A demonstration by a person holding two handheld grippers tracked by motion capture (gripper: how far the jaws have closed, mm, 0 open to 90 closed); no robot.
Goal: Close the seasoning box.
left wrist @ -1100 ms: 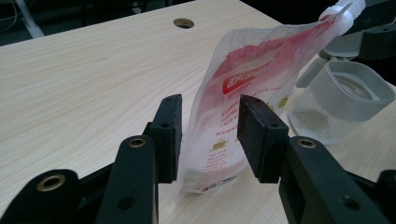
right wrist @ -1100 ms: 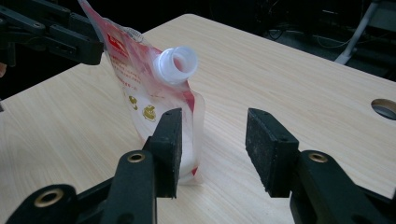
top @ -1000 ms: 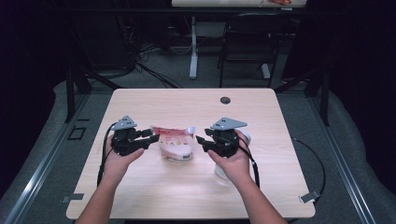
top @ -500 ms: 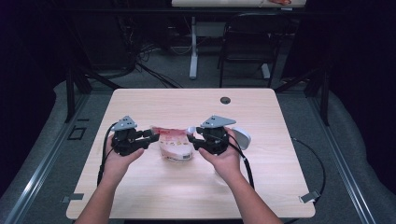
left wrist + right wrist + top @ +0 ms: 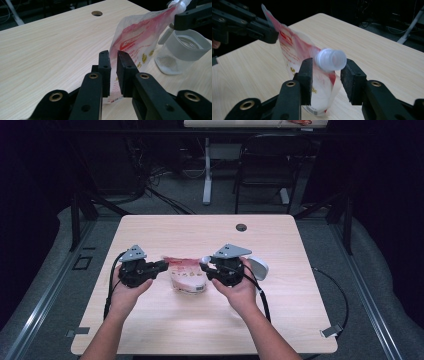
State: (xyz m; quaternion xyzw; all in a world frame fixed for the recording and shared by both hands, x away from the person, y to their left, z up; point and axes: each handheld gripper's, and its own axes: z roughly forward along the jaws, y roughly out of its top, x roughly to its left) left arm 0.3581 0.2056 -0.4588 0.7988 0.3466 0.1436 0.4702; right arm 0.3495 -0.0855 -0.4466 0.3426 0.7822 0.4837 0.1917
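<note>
Left claw (image 5: pixel 113 72) has just been closing and is clamped on the pouch (image 5: pixel 186 277) edge above the desk (image 5: pixel 300 320); right claw (image 5: pixel 327 80), also closing, brackets the white cap (image 5: pixel 330 60) without firm contact; a skewed grip may slip off.

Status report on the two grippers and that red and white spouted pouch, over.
Left gripper just closed, clamped on red and white plastic pouch edge. Right gripper closing around its white cap, not yet pinched. Clear jar close beside.
</note>
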